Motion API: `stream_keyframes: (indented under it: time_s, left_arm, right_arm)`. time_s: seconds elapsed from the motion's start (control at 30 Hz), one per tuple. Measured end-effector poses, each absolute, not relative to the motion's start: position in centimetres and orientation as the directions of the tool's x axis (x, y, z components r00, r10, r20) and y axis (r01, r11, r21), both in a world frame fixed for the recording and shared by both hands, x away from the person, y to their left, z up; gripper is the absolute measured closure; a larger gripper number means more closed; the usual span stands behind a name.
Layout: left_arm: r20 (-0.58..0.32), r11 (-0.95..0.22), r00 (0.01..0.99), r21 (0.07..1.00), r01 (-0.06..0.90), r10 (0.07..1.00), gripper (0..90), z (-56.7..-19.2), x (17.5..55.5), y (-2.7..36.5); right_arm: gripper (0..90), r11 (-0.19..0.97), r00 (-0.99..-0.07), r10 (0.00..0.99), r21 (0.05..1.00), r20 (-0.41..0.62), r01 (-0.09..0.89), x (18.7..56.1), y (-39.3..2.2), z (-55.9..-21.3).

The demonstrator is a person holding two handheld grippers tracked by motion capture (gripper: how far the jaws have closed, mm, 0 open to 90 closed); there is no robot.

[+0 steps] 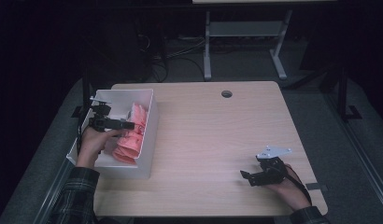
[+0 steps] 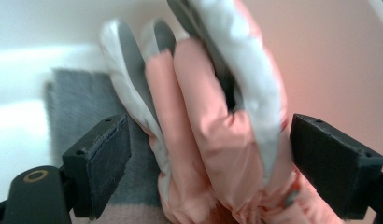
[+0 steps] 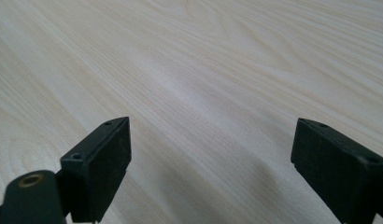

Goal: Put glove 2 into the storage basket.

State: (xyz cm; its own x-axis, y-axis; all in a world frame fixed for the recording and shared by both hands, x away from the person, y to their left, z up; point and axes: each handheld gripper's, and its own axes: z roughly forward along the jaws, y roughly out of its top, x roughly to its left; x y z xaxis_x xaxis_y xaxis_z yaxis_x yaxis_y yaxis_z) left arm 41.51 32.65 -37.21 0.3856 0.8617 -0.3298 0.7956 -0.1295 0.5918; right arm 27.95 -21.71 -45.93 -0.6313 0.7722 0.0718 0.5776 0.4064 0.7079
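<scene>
A person's left gripper [image 1: 122,125] hangs over a white bin [image 1: 150,135] at the table's [image 1: 217,140] left edge, its jaws spread wide around a pink-and-white glove [image 2: 213,140] lying in the bin; the pads seem clear of it. To finish well, lift straight up so the pads do not snag the fabric. The left gripper view adds a grey cloth [image 2: 82,107] under the glove. The right gripper [image 1: 252,177] rests open and empty on bare wood, well apart.
</scene>
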Motion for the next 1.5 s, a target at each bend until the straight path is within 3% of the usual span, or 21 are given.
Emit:
stream_keyframes:
  time_s: [0.37,0.67,1.07,1.5]
  left_arm:
    - [-0.282,-0.182,0.464,0.658,0.730,0.840,13.4,-33.2,40.6,31.1]
    - [-0.240,-0.267,0.593,0.722,0.638,0.768,13.5,-30.3,39.5,26.6]
    - [-0.202,-0.360,0.704,0.745,0.561,0.680,13.5,-29.6,37.9,20.2]
    - [-0.171,-0.449,0.784,0.739,0.503,0.597,13.6,-31.7,36.1,13.7]
  right_arm:
    - [12.0,0.412,-0.635,0.769,0.704,0.072,0.579,28.0,-21.7,-45.9]
    - [12.0,0.411,-0.635,0.769,0.705,0.072,0.578,28.0,-21.7,-46.0]
    - [12.0,0.412,-0.636,0.769,0.704,0.073,0.579,28.0,-21.7,-45.9]
    - [12.0,0.406,-0.635,0.769,0.709,0.075,0.576,27.9,-21.8,-45.9]
